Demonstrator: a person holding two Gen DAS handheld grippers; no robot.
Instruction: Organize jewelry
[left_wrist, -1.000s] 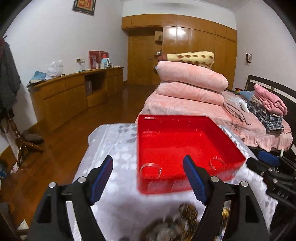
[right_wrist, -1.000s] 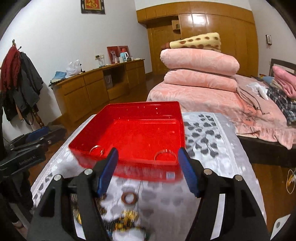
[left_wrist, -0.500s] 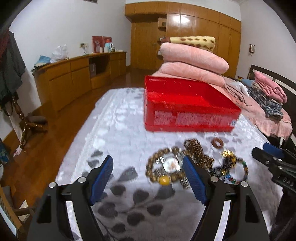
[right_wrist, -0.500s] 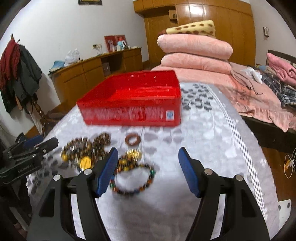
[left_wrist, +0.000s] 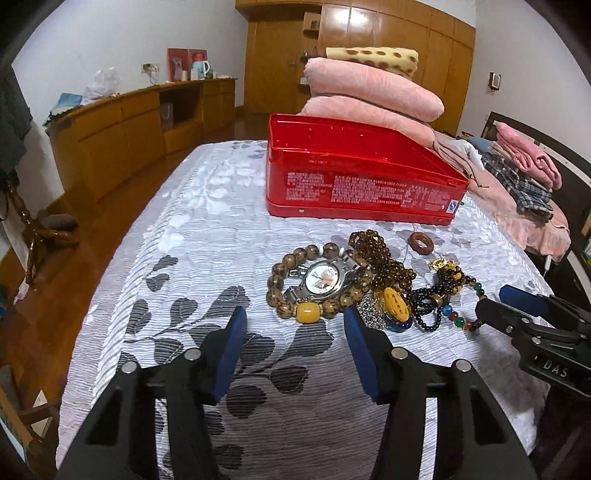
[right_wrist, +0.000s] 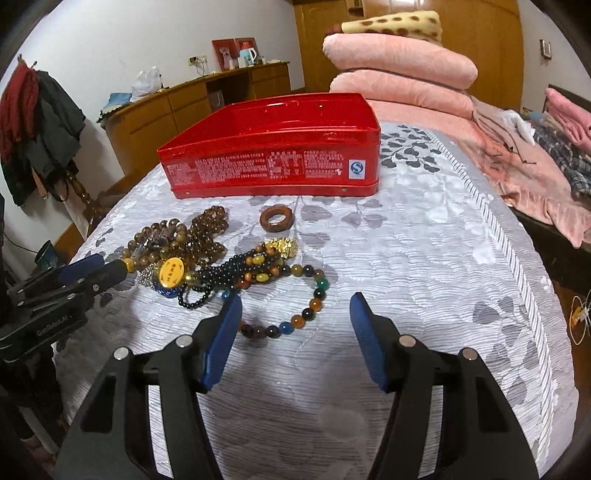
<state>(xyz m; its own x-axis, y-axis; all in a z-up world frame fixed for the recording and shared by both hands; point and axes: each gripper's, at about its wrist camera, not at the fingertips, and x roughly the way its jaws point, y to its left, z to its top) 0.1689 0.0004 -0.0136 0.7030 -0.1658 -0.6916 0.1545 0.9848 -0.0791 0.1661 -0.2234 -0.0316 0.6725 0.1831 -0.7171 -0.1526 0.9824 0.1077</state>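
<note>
A pile of jewelry lies on the patterned cloth in front of a red tin box (left_wrist: 364, 173) (right_wrist: 273, 155). It holds a silver watch (left_wrist: 323, 277) inside a brown bead bracelet with a yellow bead (left_wrist: 308, 312), a brown bead string (left_wrist: 376, 247), a yellow oval pendant (left_wrist: 396, 302) (right_wrist: 171, 273), a black and yellow bead tangle (right_wrist: 243, 267), a multicolour bead bracelet (right_wrist: 306, 310) and a wooden ring (left_wrist: 421, 242) (right_wrist: 276, 218). My left gripper (left_wrist: 293, 325) is open and empty, just short of the watch bracelet. My right gripper (right_wrist: 293, 314) is open and empty over the multicolour bracelet.
The table cloth (left_wrist: 207, 236) is white with grey leaves. A bed with pink quilts (left_wrist: 373, 92) stands behind the box and to the right. A wooden cabinet (left_wrist: 140, 122) runs along the left wall. A coat rack (right_wrist: 37, 122) stands at the left.
Both grippers have pulled back from above the red box and dropped low toward the table. The jewelry pile has come into full view in front of both; both stayed open.
</note>
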